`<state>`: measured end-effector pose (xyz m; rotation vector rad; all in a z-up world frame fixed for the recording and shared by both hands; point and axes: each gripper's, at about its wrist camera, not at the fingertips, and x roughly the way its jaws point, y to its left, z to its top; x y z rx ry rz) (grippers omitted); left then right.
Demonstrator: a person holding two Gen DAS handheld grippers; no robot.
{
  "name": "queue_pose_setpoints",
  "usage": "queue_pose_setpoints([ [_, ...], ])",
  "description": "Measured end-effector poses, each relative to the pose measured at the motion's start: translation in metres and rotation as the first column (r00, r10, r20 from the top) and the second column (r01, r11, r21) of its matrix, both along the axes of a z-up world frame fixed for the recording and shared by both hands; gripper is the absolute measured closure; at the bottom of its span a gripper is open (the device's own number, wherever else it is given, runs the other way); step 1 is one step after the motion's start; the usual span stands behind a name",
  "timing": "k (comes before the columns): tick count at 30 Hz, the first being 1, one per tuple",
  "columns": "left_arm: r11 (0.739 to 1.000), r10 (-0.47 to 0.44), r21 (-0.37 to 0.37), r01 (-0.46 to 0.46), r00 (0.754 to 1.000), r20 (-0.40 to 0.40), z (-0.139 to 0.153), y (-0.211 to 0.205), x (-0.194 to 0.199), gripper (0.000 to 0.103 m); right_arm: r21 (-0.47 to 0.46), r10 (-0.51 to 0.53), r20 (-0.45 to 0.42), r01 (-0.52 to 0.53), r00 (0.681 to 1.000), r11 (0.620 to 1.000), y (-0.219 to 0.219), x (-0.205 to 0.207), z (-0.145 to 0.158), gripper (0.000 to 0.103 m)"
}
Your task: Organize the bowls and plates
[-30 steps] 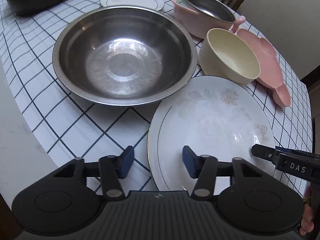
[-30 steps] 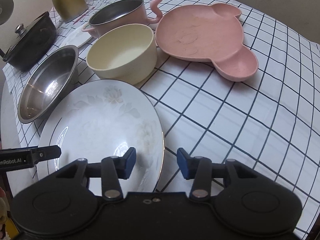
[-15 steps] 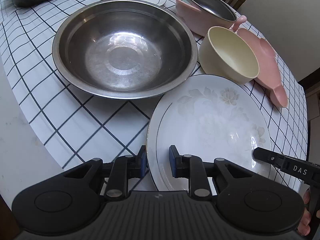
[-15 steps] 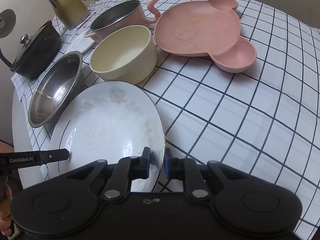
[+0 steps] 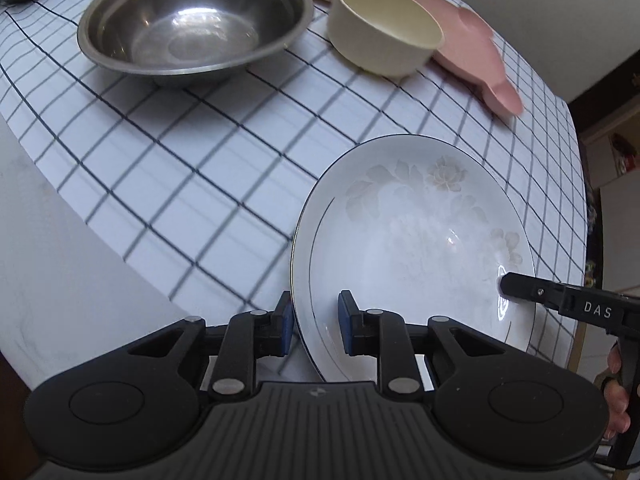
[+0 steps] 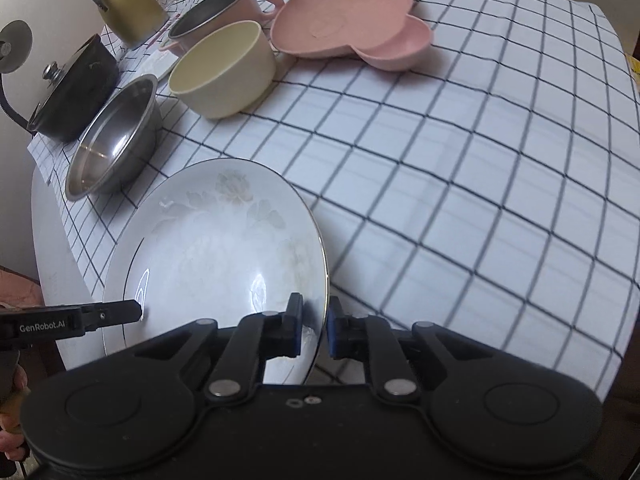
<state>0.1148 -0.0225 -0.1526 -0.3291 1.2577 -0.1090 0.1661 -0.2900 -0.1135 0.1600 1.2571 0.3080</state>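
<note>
Far left on the checked table (image 6: 460,168): black lidded pot (image 6: 74,92) with gold kettle (image 6: 126,10) behind. Next, steel bowl (image 5: 192,20) resting upright on the cloth, well apart from the floral plate (image 5: 412,240). Left hand-held gripper (image 5: 312,330) clamped on the plate's left rim, blue pads narrow, one above and one below the edge. Plate raised off the table and tilted, near the table's front edge. Right hand-held gripper (image 6: 314,332) pinching the opposite rim, likewise narrow, rim caught between its pads. Beyond the plate, cream bowl (image 6: 224,68) upright, just beside the pink steel-lined pot (image 6: 216,16). Farthest right, pink divided plate (image 6: 348,28) lying flat, close to the cream bowl.
</note>
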Motion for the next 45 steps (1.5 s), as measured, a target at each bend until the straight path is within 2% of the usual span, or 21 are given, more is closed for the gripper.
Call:
queue_pose_setpoints([
  [10, 0.997, -0.062, 0.055, 0.063, 0.998, -0.015, 0.0, -0.017, -0.028, 0.081, -0.05, 0.021, -0.017, -0.022, 1.0, 0.998, -0.009, -0.035, 0.005, 0.089],
  [18, 0.997, -0.047, 0.064, 0.047, 0.999, -0.012, 0.0, -0.019, -0.028, 0.081, -0.068, 0.039, -0.006, -0.039, 0.999, 0.997, -0.008, -0.042, 0.006, 0.088],
  [20, 0.997, -0.043, 0.064, 0.044, 0.999, -0.012, 0.0, -0.018, -0.028, 0.081, -0.072, 0.049, -0.007, -0.05, 0.999, 0.996, -0.008, -0.043, 0.007, 0.087],
  [22, 0.997, -0.041, 0.072, 0.041, 0.999, -0.005, 0.001, -0.018, -0.028, 0.081, -0.079, 0.057, -0.006, -0.057, 0.998, 0.995, -0.006, -0.042, 0.008, 0.08],
  [26, 0.995, -0.034, 0.093, 0.032, 0.999, 0.014, 0.007, -0.016, -0.03, 0.081, -0.096, 0.061, 0.01, -0.06, 0.998, 0.994, -0.008, -0.043, 0.012, 0.077],
  [30, 0.992, -0.027, 0.125, 0.022, 0.999, 0.038, 0.015, -0.012, -0.033, 0.081, -0.12, 0.068, 0.047, -0.061, 0.997, 0.991, -0.01, -0.046, 0.021, 0.071],
  [34, 0.986, -0.024, 0.166, 0.008, 0.995, 0.094, 0.031, -0.009, -0.037, 0.081, -0.159, 0.108, 0.127, -0.088, 0.986, 0.983, -0.006, -0.048, 0.039, 0.067],
  [39, 0.983, -0.027, 0.186, -0.004, 0.987, 0.161, 0.054, -0.007, -0.04, 0.08, -0.188, 0.174, 0.232, -0.131, 0.957, 0.973, 0.009, -0.053, 0.065, 0.054],
  [45, 0.981, -0.034, 0.193, -0.013, 0.97, 0.239, 0.081, -0.005, -0.04, 0.078, -0.216, 0.238, 0.324, -0.173, 0.916, 0.961, 0.032, -0.058, 0.09, 0.048],
])
